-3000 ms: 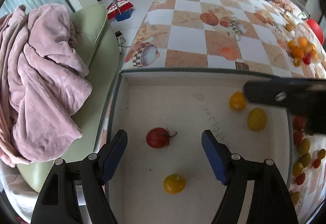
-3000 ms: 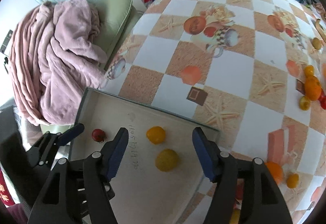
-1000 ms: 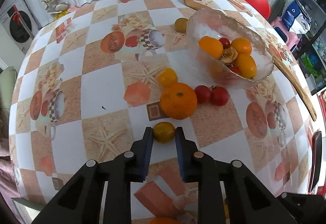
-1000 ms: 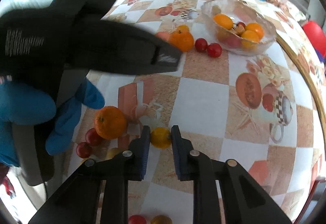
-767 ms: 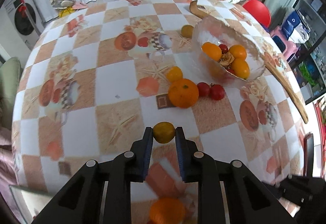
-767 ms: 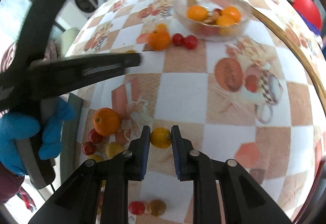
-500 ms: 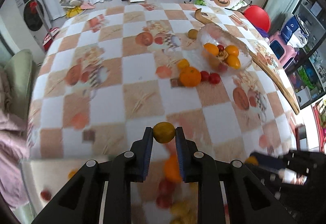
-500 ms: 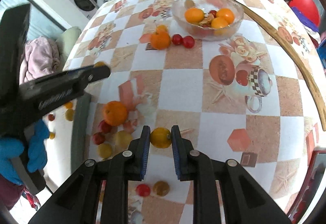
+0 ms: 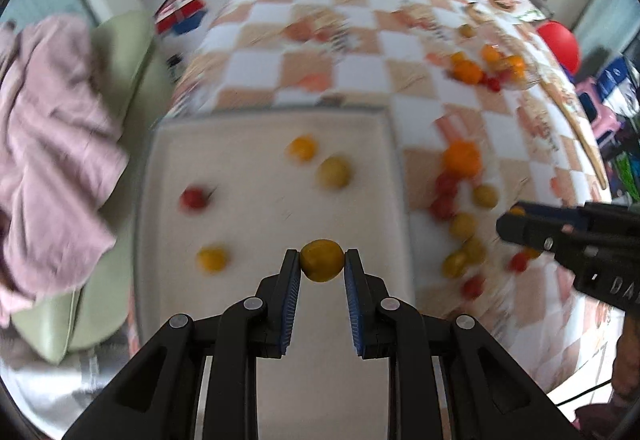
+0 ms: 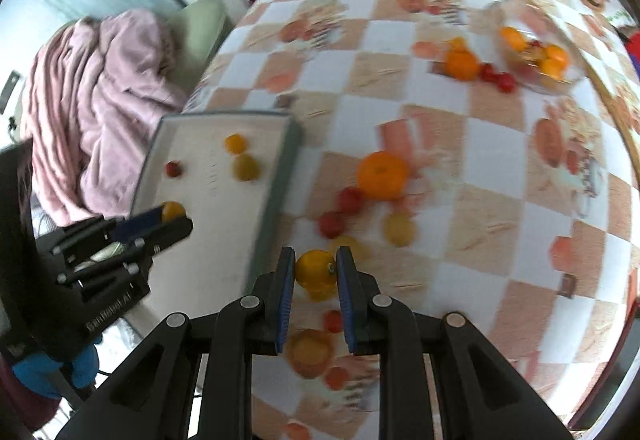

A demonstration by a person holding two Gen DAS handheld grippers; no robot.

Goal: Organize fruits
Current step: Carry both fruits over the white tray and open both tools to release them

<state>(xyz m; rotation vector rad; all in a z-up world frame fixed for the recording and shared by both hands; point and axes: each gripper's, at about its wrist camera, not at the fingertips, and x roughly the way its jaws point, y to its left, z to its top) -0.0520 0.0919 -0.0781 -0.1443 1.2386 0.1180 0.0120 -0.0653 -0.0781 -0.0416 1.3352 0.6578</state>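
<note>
My left gripper (image 9: 322, 266) is shut on a yellow fruit (image 9: 322, 260) and holds it above the grey tray (image 9: 152, 159). The tray holds an orange fruit (image 9: 302, 148), a yellow fruit (image 9: 334, 171), a red tomato (image 9: 194, 198) and another yellow fruit (image 9: 212, 258). My right gripper (image 10: 316, 272) is shut on a yellow-orange fruit (image 10: 315, 267) above the table, just right of the tray (image 10: 276, 175). The left gripper also shows in the right wrist view (image 10: 172, 217), over the tray. Several loose fruits lie beside the tray, among them a large orange (image 10: 382, 175).
A glass bowl (image 10: 536, 55) with oranges stands at the far right of the checkered table (image 10: 500, 143). An orange and red tomatoes (image 10: 462, 65) lie next to it. A pink blanket (image 9: 48, 135) lies on a green sofa left of the tray.
Both grippers have swung left with their fruits held. The left one has moved from over the table to above the tray. The right one has come closer to the tray's edge.
</note>
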